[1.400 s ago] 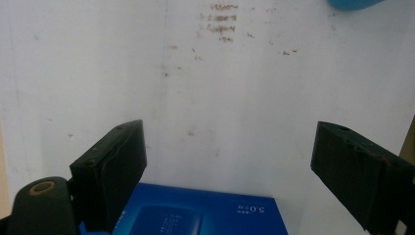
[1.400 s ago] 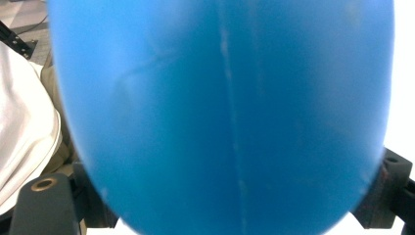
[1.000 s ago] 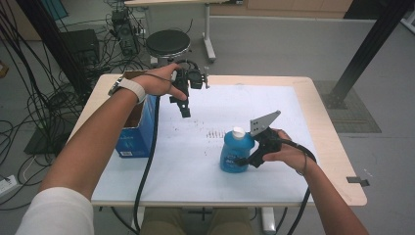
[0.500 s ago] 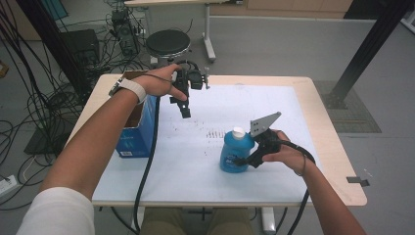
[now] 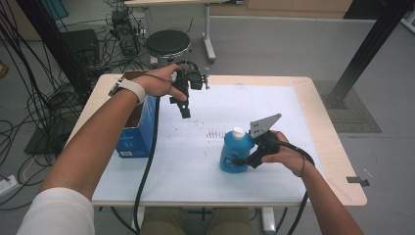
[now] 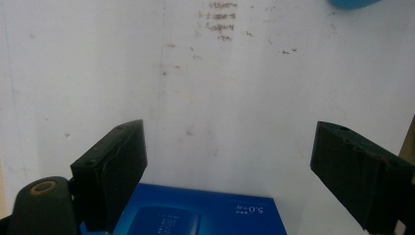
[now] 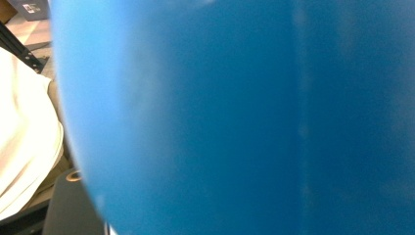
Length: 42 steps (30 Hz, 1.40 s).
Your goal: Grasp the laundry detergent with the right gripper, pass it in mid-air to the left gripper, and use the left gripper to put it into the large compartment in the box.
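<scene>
A blue bottle [image 5: 234,152] with a white cap [image 5: 238,131] stands upright on the white table top [image 5: 293,122], right of centre. My right gripper [image 5: 238,161] reaches in from the right with its jaws around the bottle's lower body. They have just been closing with the bottle between them, and its blurred blue wall [image 7: 244,117] hides the pads, so contact is unclear. My left gripper [image 5: 185,110] hangs above the table's back left, pointing down, open and empty [image 6: 232,137]. Its jaws stand over the near edge of a blue box [image 6: 195,215].
The open blue cardboard box [image 5: 133,133] stands at the table's left edge under my left forearm. Small brown marks [image 5: 214,133] dot the table top behind the bottle. A round black stool [image 5: 168,43] and cables lie beyond the far edge.
The right gripper's jaws look a little narrower around the bottle. The bottle, both hands and the left gripper have stayed where they were.
</scene>
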Motion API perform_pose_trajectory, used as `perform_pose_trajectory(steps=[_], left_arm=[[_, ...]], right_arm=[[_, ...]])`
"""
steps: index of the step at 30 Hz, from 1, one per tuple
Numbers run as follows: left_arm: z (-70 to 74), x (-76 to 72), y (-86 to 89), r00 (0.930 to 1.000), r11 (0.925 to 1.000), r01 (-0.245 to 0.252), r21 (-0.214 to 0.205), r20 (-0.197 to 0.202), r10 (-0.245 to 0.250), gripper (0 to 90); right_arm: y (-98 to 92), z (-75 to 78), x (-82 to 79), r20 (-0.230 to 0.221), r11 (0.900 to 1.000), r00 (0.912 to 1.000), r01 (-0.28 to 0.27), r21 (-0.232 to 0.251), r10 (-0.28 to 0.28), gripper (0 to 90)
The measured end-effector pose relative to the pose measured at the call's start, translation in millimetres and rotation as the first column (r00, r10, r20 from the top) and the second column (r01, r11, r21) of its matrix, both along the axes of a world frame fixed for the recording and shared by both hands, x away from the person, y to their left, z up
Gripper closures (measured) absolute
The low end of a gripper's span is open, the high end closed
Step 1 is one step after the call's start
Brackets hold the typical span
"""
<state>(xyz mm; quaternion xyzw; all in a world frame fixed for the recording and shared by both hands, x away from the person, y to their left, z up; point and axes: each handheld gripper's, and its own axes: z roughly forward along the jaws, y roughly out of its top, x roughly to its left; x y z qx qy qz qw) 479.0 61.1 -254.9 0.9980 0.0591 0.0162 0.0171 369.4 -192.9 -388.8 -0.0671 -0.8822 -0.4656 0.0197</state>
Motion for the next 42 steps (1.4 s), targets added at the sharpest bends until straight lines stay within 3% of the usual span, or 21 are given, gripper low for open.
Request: perform_pose_trajectory(steps=[42], left_arm=[[-2.4,0.6,0.3,1.0,1.0,-0.004,-0.004,-0.003,0.004,14.1]], right_arm=[[2.5,-4.6,0.2,0.02,0.9998,0.9997,-0.014,0.017,0.013,32.1]])
